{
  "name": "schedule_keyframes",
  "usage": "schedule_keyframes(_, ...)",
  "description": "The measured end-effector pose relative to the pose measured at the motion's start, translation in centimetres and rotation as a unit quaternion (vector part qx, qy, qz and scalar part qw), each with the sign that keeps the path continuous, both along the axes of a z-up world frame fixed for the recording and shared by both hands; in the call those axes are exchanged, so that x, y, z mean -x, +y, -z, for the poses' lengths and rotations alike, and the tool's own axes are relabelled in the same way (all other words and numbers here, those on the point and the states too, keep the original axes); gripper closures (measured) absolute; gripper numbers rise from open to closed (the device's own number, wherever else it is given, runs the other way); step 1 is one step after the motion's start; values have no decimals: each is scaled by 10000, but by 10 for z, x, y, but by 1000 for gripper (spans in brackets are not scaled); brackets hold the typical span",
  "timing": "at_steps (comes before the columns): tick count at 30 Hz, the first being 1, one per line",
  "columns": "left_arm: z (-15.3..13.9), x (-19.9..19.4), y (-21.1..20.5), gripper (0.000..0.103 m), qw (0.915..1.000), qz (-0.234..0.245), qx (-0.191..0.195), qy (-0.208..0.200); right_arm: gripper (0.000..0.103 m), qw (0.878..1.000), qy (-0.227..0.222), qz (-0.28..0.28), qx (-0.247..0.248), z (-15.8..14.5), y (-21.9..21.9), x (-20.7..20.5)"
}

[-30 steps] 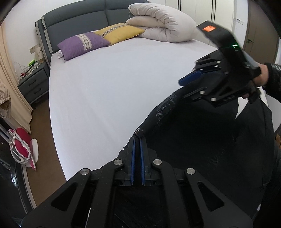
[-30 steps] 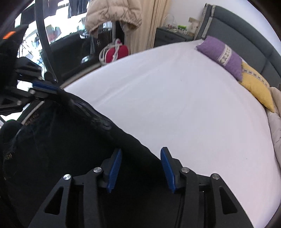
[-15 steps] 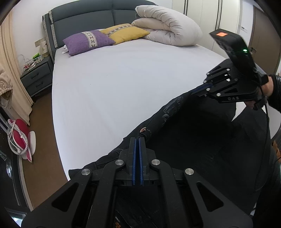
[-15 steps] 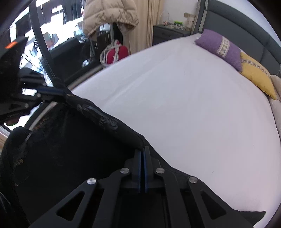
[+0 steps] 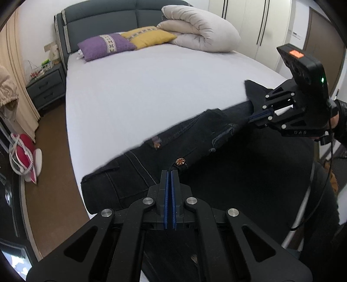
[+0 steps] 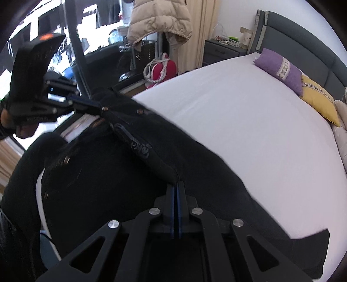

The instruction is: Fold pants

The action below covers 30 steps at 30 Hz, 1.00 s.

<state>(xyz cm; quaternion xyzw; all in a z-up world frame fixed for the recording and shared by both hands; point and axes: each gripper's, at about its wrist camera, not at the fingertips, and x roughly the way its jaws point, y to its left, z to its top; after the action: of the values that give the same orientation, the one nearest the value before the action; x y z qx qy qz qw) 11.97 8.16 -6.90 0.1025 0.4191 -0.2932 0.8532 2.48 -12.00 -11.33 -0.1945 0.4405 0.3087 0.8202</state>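
Observation:
Black pants (image 5: 195, 134) hang stretched over the near edge of a white bed (image 5: 141, 91); in the right wrist view the pants (image 6: 141, 156) run between both grippers. My left gripper (image 5: 169, 173) is shut on the waistband near a copper button (image 5: 180, 161). My right gripper (image 6: 176, 184) is shut on the waistband's other end; it also shows in the left wrist view (image 5: 256, 116). The left gripper shows at the left of the right wrist view (image 6: 95, 106). The legs hang below, mostly hidden.
A purple pillow (image 5: 106, 44), a yellow pillow (image 5: 149, 36) and a rolled duvet (image 5: 201, 31) lie at the headboard. A nightstand (image 5: 45, 86) and a red-and-white object on the floor (image 5: 23, 156) stand left of the bed. A beige jacket (image 6: 160, 19) hangs beyond.
My right gripper closed on the waistband a second ago. Both grippers then moved apart and over the bed edge, pulling the waistband taut and onto the sheet.

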Motion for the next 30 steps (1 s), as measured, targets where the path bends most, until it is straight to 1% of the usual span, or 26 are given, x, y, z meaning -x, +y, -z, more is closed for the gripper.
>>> schedule_keyframes(5,5,59,-5,103,9995,236,-61,189,100,9994,-32,-165,313,11,5,52)
schedule_keyframes(8,15,93,-7,103,9987,331,-117,362,100,9982,-10,-289,530,20,9,81)
schedule_keyframes(10,19,107,-9,103,9982,352,-130,463,100,9963,-29,-397,758,27,14,97)
schedule_keyframes(13,25,129,-13,103,9972,388,-136,618,100,9886,-171,-689,1327,42,29,131)
schedule_keyframes(17,30,159,-15,103,9956,520,-140,765,100,9863,-180,-684,1487,49,34,152)
schedule_keyframes(18,26,159,-16,103,9953,555,-155,785,100,9860,-193,-685,1508,49,35,156)
schedule_keyframes(21,25,166,-12,103,9943,571,-153,889,100,9854,-207,-708,1533,48,39,169)
schedule_keyframes(23,25,167,-10,103,9938,599,-150,927,100,9822,-267,-791,1681,49,46,180)
schedule_keyframes(25,20,162,-11,103,9934,630,-149,947,100,9790,-302,-852,1830,49,54,176)
schedule_keyframes(30,15,160,-8,103,9927,713,-197,957,100,9790,-265,-730,1885,48,58,175)
